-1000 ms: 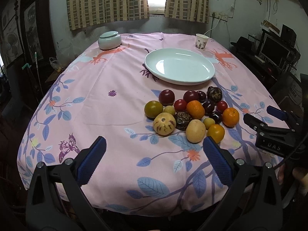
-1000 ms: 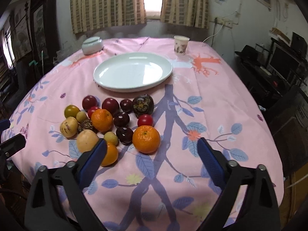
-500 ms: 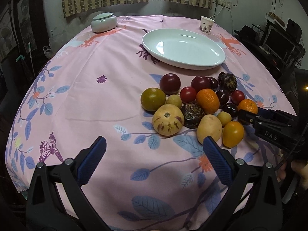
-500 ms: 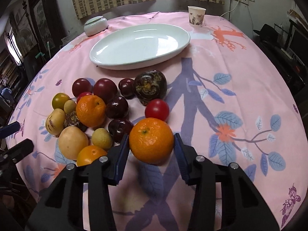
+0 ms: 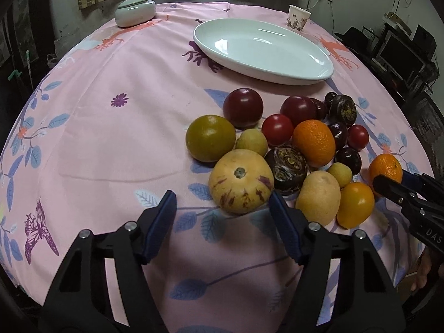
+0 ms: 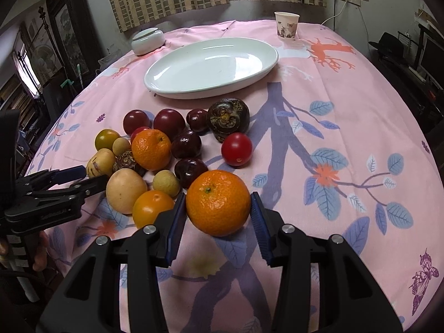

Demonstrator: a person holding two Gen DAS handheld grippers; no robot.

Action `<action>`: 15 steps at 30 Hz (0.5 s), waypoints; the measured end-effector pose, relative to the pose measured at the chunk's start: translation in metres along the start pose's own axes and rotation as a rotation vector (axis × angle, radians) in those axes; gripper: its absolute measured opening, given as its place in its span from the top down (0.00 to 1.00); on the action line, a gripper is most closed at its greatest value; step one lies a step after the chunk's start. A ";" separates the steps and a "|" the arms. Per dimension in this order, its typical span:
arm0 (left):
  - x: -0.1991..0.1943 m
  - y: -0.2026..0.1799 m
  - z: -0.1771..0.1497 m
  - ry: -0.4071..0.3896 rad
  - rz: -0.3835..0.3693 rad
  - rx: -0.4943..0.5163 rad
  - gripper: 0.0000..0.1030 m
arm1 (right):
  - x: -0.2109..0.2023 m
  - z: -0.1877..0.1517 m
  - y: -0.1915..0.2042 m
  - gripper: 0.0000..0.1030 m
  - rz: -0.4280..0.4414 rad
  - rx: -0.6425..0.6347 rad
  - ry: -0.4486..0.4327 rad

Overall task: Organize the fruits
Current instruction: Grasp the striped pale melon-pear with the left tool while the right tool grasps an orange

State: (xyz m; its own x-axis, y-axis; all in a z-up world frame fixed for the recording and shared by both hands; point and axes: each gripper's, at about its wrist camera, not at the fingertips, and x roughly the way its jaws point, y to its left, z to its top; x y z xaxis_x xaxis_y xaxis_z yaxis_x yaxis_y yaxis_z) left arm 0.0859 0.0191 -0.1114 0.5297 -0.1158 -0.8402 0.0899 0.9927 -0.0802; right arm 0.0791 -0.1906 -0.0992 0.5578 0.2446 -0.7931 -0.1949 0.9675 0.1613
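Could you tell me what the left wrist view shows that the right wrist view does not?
Only the left wrist view shows the left gripper from behind, its jaws closing around the striped yellow melon, pads not yet touching it. Only the right wrist view shows the right gripper shut on the big orange, both pads against it. Both show the white plate, still bare, the paper cup, the lidded jar and the fruit pile on the pink tablecloth.
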 end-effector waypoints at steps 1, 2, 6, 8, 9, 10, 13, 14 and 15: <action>0.002 0.000 0.001 -0.002 -0.009 0.001 0.36 | 0.000 0.000 0.001 0.55 -0.001 -0.002 0.000; 0.004 -0.001 0.002 -0.001 -0.021 0.000 0.37 | 0.000 -0.001 0.001 0.55 -0.001 -0.003 0.002; 0.005 -0.003 0.007 -0.012 -0.064 0.005 0.55 | 0.003 0.000 0.001 0.55 -0.001 0.001 0.007; 0.005 -0.004 0.007 -0.025 -0.061 0.004 0.56 | 0.004 -0.001 0.001 0.55 -0.003 -0.001 0.004; 0.005 -0.004 0.007 -0.032 -0.064 0.004 0.56 | 0.005 -0.001 0.002 0.55 -0.003 -0.001 0.001; 0.005 -0.004 0.006 -0.037 -0.067 0.001 0.57 | 0.004 -0.001 0.002 0.55 -0.003 -0.001 -0.001; 0.000 -0.002 0.006 -0.048 -0.071 -0.013 0.57 | 0.001 0.000 0.003 0.55 -0.009 0.000 -0.008; -0.005 -0.002 0.006 -0.055 -0.075 -0.018 0.57 | -0.001 0.001 0.004 0.55 -0.008 -0.002 -0.013; -0.010 -0.001 0.006 -0.064 -0.079 -0.021 0.57 | -0.004 0.002 0.005 0.55 -0.006 -0.004 -0.020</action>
State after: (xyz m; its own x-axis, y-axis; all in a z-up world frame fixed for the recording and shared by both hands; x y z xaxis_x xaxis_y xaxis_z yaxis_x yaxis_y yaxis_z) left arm 0.0853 0.0187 -0.0998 0.5745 -0.1950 -0.7949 0.1161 0.9808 -0.1567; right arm 0.0776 -0.1867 -0.0942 0.5748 0.2398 -0.7824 -0.1944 0.9687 0.1541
